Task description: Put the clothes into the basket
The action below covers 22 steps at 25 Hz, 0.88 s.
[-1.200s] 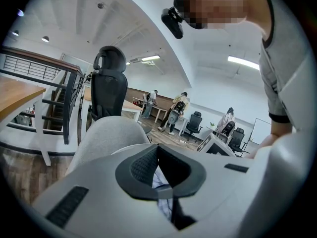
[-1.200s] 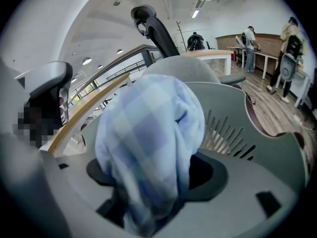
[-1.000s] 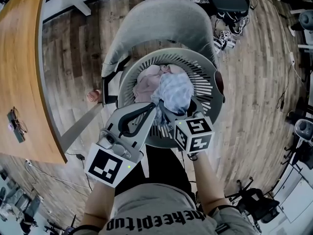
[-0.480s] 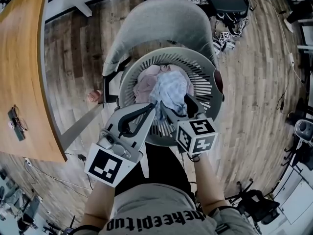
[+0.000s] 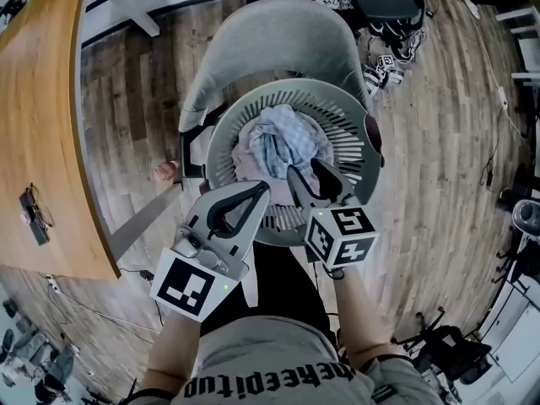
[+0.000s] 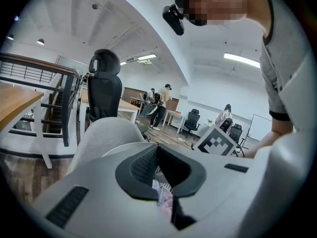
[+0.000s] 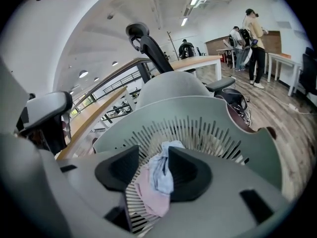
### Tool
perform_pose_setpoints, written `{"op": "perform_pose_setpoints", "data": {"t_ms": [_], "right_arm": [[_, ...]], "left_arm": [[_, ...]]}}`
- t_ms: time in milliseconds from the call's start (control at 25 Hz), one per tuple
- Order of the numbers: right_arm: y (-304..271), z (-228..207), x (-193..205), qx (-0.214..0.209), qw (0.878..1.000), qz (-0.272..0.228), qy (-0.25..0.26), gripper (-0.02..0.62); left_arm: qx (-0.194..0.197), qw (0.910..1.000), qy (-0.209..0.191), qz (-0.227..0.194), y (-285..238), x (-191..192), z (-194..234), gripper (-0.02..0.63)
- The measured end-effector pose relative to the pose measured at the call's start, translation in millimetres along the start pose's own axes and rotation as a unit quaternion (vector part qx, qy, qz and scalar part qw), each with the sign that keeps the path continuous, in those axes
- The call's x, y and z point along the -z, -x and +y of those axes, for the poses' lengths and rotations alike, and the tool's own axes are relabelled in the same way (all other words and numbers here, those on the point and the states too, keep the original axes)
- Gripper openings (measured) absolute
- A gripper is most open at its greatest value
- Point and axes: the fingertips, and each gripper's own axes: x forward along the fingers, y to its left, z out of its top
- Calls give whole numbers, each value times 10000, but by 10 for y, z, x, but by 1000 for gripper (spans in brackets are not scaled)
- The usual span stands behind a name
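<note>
A grey-green slatted basket (image 5: 354, 112) (image 7: 198, 105) stands on a grey chair. A pale blue cloth (image 5: 283, 137) (image 7: 161, 175) lies in it on top of a pink cloth (image 5: 245, 154) (image 7: 148, 197). My right gripper (image 5: 305, 169) (image 7: 152, 155) hangs over the basket's near rim, above the clothes. Its jaws are closing and nothing is held between them. My left gripper (image 5: 263, 188) (image 6: 157, 150) is at the near left rim with its jaws shut and empty. A bit of pink cloth (image 6: 166, 202) shows below them.
The grey chair (image 5: 278, 40) carries the basket. A long wooden table (image 5: 42, 125) runs down the left. Cables and a chair base (image 5: 392, 24) lie at the far right on the wood floor. People (image 7: 252, 38) stand far off.
The blue cloth has sunk from beside the right jaws onto the pile in the basket. The right gripper has drawn back toward me and its jaws have narrowed. The left gripper stayed put.
</note>
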Motion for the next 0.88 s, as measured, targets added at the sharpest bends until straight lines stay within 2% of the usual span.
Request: {"op": "perform_pose_setpoints", "data": {"t_ms": [200,360,880], "right_arm": [[164,14,-59,176,9993,-334,-38,14],[285,132,-118,55,9982,-592,-92,11],[719,505,-181,158,9932,-1115,-281,11]], "left_arm": [[172,9998,-76,8,39,-5,-56,15],[352,9992,-171,21,78,-20,-108,14],[776,9958,-485,44,296,-99,-291,15]]}}
